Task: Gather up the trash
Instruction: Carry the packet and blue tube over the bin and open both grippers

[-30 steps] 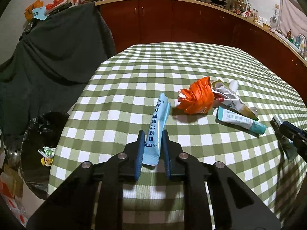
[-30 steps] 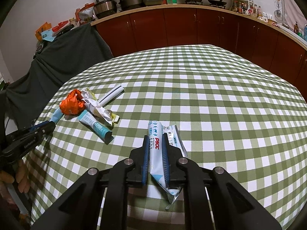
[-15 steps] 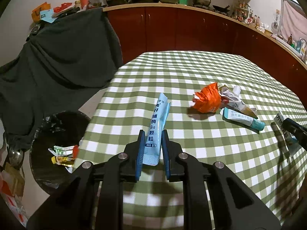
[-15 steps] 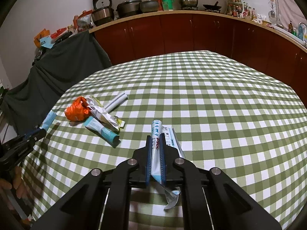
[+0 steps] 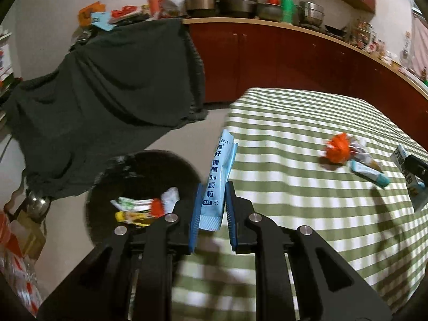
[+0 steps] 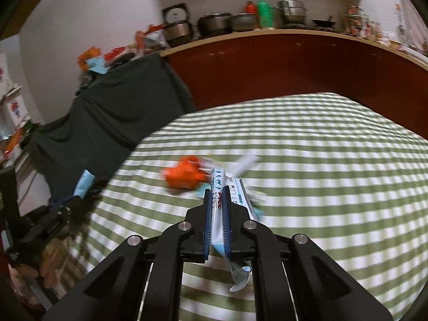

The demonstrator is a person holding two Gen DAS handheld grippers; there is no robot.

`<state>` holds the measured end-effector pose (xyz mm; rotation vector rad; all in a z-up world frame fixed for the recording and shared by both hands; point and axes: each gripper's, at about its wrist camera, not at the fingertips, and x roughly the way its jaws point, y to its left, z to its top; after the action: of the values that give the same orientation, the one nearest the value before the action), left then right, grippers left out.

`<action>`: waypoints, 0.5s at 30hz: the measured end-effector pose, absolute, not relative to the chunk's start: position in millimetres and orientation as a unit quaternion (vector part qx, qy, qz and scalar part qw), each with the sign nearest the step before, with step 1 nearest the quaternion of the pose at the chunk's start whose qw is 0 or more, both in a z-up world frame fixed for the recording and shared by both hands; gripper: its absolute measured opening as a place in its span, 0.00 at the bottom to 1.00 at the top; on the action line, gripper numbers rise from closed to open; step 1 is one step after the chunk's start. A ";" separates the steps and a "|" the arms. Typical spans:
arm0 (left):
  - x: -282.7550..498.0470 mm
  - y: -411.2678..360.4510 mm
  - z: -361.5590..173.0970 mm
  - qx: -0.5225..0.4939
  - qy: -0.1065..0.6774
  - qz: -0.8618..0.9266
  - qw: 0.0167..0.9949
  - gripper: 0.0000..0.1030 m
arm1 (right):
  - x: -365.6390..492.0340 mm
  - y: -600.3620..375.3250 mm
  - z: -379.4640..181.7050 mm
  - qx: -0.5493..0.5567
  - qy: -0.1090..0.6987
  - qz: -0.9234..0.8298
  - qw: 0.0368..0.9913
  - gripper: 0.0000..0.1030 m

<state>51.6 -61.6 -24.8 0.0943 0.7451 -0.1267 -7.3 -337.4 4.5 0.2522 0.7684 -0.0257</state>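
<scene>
Two pieces of trash are off the table, one in each gripper. The light blue sachet, printed with dark blue characters, stands nearly upright between the blue pads of the left gripper, which is clamped on its lower end; it hangs over the edge of the green-and-white checked tablecloth, just beside the black trash bin on the floor. Several wrappers, white, yellow and red, lie in the bin. The white and blue wrapper, bearing red letters, is pinched flat by the right gripper, whose jaws are pressed together on it; its crumpled tail sticks out below the pads. Both grippers tilt downward over the table's near side. On the cloth beyond, a crumpled orange wrapper lies touching a small teal-tipped tube and some pale scraps. A dark cloth drapes over furniture behind the bin, and pots line the counter above red-brown cabinets. In the right wrist view, a hand grips the left tool at the frame's left edge. Both views are blurred.
</scene>
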 end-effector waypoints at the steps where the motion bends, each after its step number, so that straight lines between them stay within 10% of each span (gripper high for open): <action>1: 51.3 -51.3 -24.2 0.044 0.362 -0.050 0.930 0.17 | -1.3 -325.7 5.0 0.124 0.373 0.003 0.920 0.08; 15: 65.8 49.2 -37.0 0.023 0.358 0.061 0.932 0.17 | 70.2 -170.3 9.4 0.102 0.360 0.169 0.912 0.08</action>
<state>65.8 49.2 -37.0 0.0476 0.7319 0.1253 70.2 -170.3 9.4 0.2106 0.7410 0.3481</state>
